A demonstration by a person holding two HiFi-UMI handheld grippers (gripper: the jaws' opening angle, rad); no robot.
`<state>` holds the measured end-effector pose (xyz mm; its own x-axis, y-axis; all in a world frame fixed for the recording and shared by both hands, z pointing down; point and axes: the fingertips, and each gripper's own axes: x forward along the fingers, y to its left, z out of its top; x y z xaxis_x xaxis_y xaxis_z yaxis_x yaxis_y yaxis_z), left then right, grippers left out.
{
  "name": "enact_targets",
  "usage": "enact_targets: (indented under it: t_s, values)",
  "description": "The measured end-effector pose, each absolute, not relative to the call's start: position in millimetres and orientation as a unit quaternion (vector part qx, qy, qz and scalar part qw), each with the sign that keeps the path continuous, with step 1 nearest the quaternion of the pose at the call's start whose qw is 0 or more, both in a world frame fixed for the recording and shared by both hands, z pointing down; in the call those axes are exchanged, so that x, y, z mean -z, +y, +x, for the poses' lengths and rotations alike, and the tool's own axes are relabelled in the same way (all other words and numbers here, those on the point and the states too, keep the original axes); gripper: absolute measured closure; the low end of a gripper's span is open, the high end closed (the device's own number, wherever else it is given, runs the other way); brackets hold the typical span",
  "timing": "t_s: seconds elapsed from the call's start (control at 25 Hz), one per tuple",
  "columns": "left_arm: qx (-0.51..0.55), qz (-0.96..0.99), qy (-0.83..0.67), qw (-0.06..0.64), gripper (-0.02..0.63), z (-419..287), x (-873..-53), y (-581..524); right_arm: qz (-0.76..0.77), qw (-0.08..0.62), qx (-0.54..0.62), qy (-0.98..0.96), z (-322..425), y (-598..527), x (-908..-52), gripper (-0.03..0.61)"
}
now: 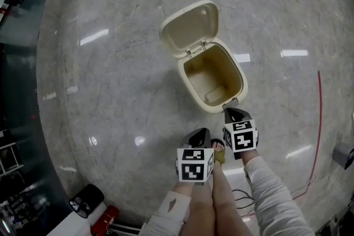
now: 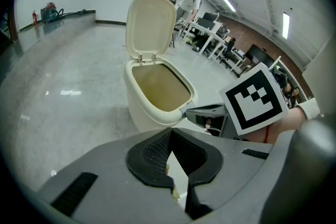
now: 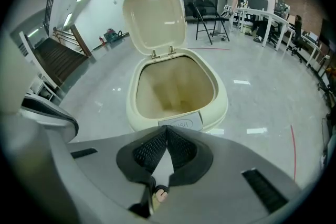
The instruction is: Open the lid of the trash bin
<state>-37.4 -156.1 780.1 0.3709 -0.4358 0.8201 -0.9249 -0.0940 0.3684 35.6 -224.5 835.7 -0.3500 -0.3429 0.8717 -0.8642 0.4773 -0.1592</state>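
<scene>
The trash bin (image 2: 143,113) sits on the floor and its lid (image 1: 191,27) stands straight up, so it is open. The right gripper (image 1: 230,113) is at the bin's front, by the push button (image 3: 180,124). The left gripper (image 1: 199,134) waits a bit back from the bin. Both claws are pinched together and hold nothing. A bump on the bin could tip the lid back down. I cannot tell if the right claw touches the button.

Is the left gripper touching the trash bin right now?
Apart. The head view shows a strip of bare floor between the left gripper and the trash bin.
</scene>
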Motion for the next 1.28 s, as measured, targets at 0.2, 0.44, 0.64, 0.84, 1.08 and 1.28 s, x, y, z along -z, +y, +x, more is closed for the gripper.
enact_targets:
  t_s: [0.2,0.44,0.64,0.84,1.08,1.28]
  values:
    - [-0.265,0.693,-0.494,0.453,0.609,-39,-773,-158,0.396,0.405,-0.32,-0.759,35,-226,-835,0.575]
    - [-0.265,0.693,-0.497,0.449,0.609,-42,-765,-157,0.415,0.409,-0.328,-0.743,32,-227,-830,0.575]
    - [-0.264,0.694,-0.501,0.444,0.609,-42,-756,-155,0.414,0.377,-0.335,-0.758,20,-225,-805,0.575]
    - [-0.258,0.696,-0.509,0.435,0.609,-44,-736,-154,0.414,0.352,-0.319,-0.776,15,-216,-770,0.575]
    - [-0.248,0.707,-0.509,0.424,0.609,-37,-695,-146,0.422,0.327,-0.308,-0.788,25,-194,-717,0.575]
    - [-0.251,0.718,-0.497,0.417,0.609,-21,-649,-132,0.422,0.31,-0.293,-0.8,39,-175,-660,0.575]
